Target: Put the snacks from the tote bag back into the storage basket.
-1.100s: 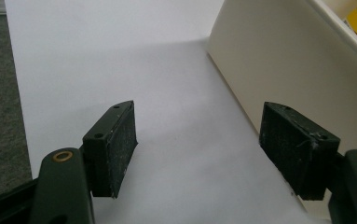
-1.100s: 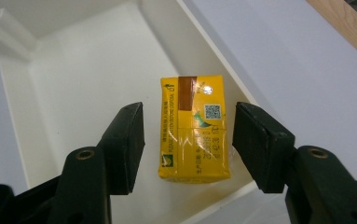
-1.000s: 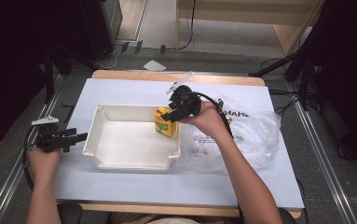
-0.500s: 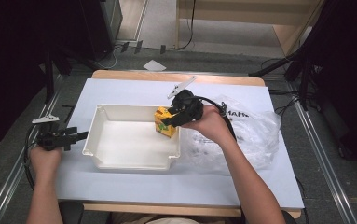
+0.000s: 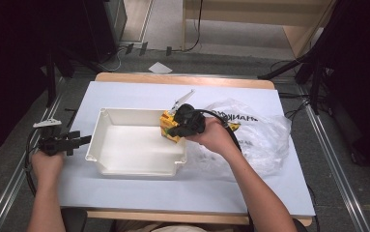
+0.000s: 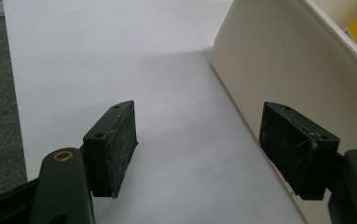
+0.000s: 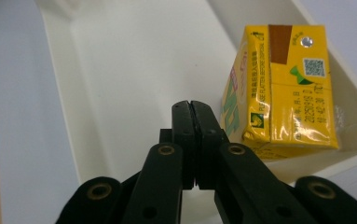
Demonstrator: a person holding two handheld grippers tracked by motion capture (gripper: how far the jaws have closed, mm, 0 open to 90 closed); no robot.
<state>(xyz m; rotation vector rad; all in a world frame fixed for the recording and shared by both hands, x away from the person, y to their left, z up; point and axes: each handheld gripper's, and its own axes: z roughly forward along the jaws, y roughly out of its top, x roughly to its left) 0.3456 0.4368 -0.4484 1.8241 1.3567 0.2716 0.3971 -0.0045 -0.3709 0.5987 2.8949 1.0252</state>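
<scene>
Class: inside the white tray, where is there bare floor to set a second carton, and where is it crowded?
The tray floor is bare from its left wall across to the yellow carton. The far right corner is crowded: the carton stands there with the right hand-held gripper beside it.

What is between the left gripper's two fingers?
Nothing but bare white table cover. In the left gripper view, the left gripper has its fingers wide apart, beside the white tub's outer wall.

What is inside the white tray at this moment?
Inside the white tray stands one yellow drink carton, against its right wall. The right tongs, shut and empty, hang beside it. The hand covers that corner.
</scene>
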